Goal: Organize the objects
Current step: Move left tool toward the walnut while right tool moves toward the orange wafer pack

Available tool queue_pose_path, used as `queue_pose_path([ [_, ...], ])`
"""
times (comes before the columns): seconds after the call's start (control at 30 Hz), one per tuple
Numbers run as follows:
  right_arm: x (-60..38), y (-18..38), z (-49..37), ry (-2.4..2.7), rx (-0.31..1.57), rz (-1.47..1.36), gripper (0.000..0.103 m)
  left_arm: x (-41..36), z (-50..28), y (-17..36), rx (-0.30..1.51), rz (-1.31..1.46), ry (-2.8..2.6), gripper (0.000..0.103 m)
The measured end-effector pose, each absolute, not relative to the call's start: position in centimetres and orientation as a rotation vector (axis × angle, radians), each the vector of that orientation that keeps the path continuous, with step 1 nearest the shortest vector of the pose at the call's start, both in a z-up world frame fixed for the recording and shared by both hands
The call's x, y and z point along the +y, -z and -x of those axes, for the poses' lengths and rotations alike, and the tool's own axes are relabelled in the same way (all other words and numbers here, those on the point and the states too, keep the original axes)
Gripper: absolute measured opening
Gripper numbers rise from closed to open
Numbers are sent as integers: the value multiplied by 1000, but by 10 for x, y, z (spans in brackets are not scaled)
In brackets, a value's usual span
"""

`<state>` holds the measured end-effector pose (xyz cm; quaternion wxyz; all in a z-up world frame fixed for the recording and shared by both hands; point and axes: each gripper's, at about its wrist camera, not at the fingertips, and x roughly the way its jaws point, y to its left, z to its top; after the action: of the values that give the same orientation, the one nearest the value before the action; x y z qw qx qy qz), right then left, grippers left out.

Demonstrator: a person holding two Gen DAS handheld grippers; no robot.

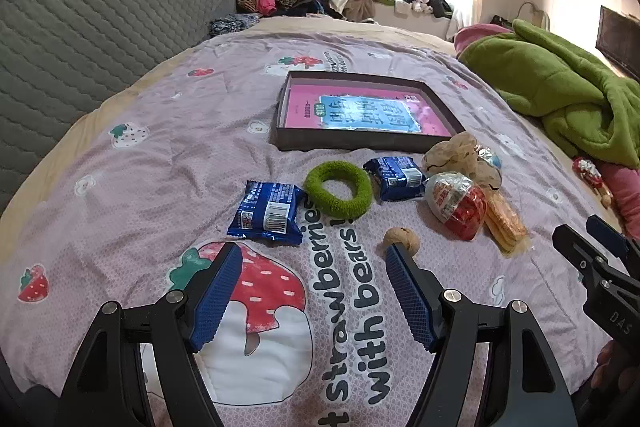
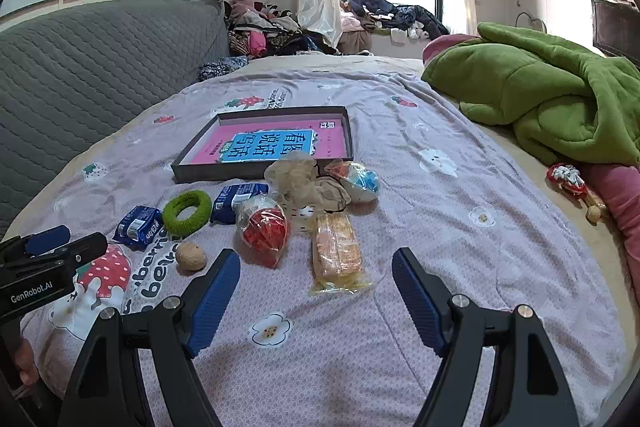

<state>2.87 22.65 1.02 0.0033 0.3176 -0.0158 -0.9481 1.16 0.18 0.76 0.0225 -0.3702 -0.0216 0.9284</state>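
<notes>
On the lilac bedspread lies a shallow dark box [image 1: 348,143] [image 2: 256,171] holding a pink book. In front of it lie two blue snack packets [image 1: 266,213] [image 1: 396,177], a green fuzzy ring [image 1: 338,193] [image 2: 187,211], a walnut [image 1: 402,239] [image 2: 191,256], a red egg-shaped pack [image 1: 456,205] [image 2: 262,229], a cracker packet [image 1: 504,223] [image 2: 336,251], a beige mesh puff [image 2: 300,179] and a blue-orange egg [image 2: 356,179]. My left gripper [image 1: 313,253] hangs open just short of the walnut and the nearer blue packet. My right gripper [image 2: 316,257] is open, just short of the crackers.
A rumpled green blanket [image 1: 560,87] [image 2: 540,99] and a pink pillow [image 2: 616,199] fill the right side. A small red-white doll [image 2: 568,179] lies beside them. A grey quilted headboard [image 1: 80,27] runs along the left. Clothes are piled by the window.
</notes>
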Motion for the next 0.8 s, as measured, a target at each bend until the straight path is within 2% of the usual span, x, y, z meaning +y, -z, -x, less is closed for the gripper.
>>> queue_pose_path([
  [0.8, 223, -24, -26, 2928, 5, -968, 78, -2, -13, -18, -58, 1114, -2830, 76],
])
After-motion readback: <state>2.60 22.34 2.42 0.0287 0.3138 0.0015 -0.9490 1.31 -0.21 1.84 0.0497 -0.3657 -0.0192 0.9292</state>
